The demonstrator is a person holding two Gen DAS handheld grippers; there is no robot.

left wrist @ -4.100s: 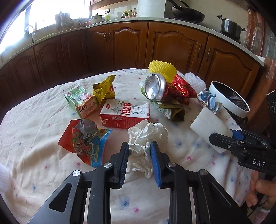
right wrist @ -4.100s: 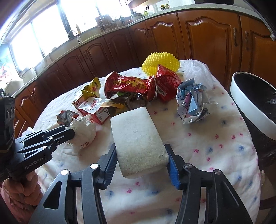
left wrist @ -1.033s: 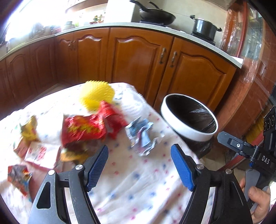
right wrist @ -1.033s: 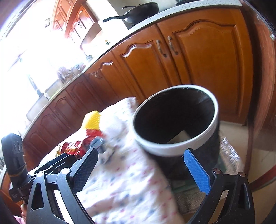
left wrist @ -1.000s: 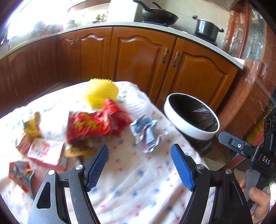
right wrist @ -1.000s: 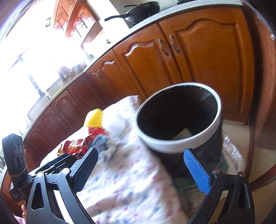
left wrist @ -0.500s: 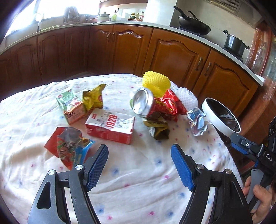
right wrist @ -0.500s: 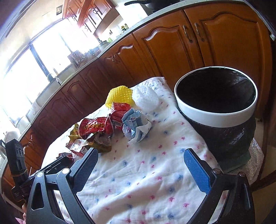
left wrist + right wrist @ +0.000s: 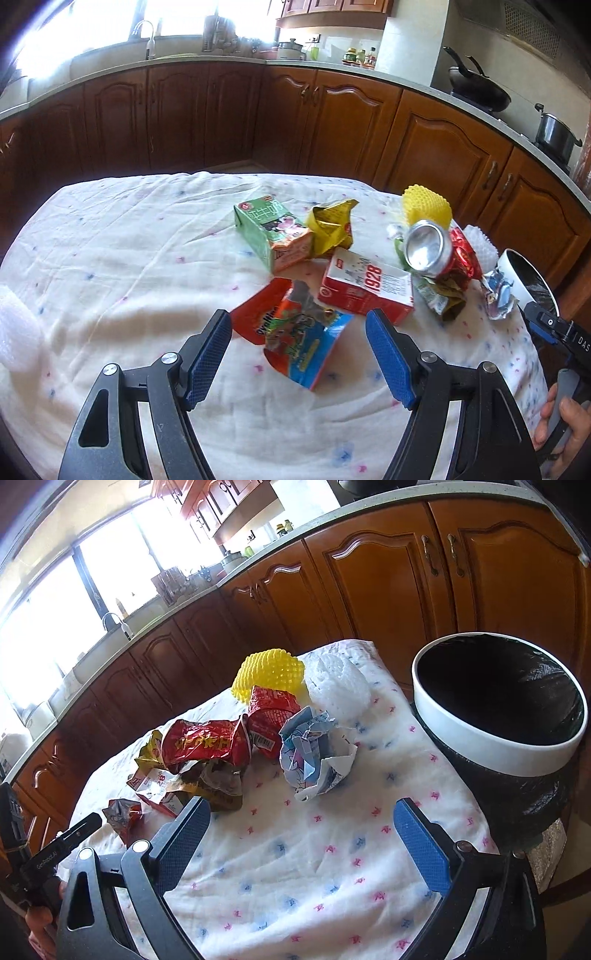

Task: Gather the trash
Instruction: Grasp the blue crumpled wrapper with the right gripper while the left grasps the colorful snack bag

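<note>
My left gripper is open above the tablecloth. A crumpled colourful snack wrapper lies just ahead, framed by its blue pads and untouched by them. Behind the wrapper are a red-and-white carton, a green carton, a yellow wrapper and a dented can. My right gripper is open and empty over bare cloth. Crumpled blue-white paper and a red wrapper lie ahead of it. The black-lined bin with a white rim stands at the table's right edge.
A yellow foam net and a white foam net sit at the table's far side. White foam lies at the left edge. Wooden kitchen cabinets curve behind the table. A hand holds the right gripper's handle.
The left view swung from the bin side leftward across the table to the snack wrapper. The right view drew back from the bin onto the table. Both jaws stayed open.
</note>
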